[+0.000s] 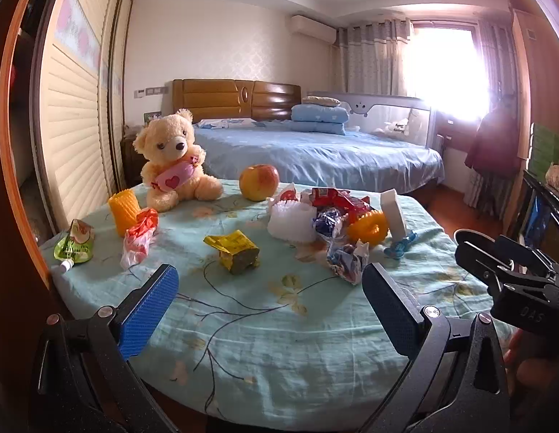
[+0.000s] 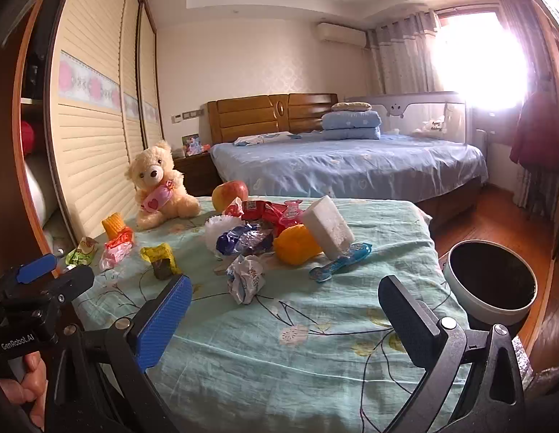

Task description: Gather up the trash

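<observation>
Trash lies on the green flowered tablecloth: a yellow wrapper, a red-white wrapper, a green pouch, a crumpled white-blue wrapper, a long blue wrapper, and a heap of red and purple wrappers. My left gripper hovers open over the near cloth, short of the yellow wrapper. My right gripper is open too, with the crumpled wrapper just beyond its fingers. Neither holds anything. A white bin with a dark inside stands on the floor to the table's right.
A teddy bear, an apple, a yellow corn toy, an orange ring toy and a white foam block share the table. A wardrobe flanks the left side; a bed lies behind.
</observation>
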A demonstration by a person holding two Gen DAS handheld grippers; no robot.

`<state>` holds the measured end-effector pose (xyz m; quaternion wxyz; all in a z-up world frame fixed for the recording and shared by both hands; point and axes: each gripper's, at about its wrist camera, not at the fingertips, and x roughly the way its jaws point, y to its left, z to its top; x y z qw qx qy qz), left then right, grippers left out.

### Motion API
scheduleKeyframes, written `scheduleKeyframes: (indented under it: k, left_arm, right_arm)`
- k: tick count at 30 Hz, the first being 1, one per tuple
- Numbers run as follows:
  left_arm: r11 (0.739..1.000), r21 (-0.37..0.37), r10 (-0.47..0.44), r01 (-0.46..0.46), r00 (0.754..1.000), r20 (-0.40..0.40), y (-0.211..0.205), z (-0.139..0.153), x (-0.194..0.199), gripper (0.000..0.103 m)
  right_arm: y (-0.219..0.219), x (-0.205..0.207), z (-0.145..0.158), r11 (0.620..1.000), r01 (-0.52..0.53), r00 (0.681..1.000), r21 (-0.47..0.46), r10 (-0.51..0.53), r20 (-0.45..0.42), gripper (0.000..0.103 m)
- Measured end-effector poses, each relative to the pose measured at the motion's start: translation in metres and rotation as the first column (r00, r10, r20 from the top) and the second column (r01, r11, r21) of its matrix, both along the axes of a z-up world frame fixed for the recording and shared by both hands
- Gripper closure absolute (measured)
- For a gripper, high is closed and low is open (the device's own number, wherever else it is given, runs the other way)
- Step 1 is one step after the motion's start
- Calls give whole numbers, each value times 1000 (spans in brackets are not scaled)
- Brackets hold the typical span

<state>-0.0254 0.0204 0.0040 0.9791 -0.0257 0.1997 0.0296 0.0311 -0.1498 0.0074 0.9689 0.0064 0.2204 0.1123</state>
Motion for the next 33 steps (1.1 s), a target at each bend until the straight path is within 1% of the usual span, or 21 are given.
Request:
scheduleKeyframes:
  k: [4, 9, 33]
  left_arm:
    - [1000, -2, 4, -4, 1000, -1, 2, -1, 0, 0]
    - [1000, -5, 8, -8, 1000, -5, 4, -2, 1, 0]
    - [1000, -8, 27, -27, 1000, -9, 10, -6, 2, 0]
  right_arm:
    - [-6, -11, 4, 1000, 25, 1000, -17, -25, 15, 0]
    - [-10, -17, 8, 1000, 16, 1000, -12, -16, 16, 0]
    - [3, -14, 7, 1000, 6, 1000, -14, -6, 10, 0]
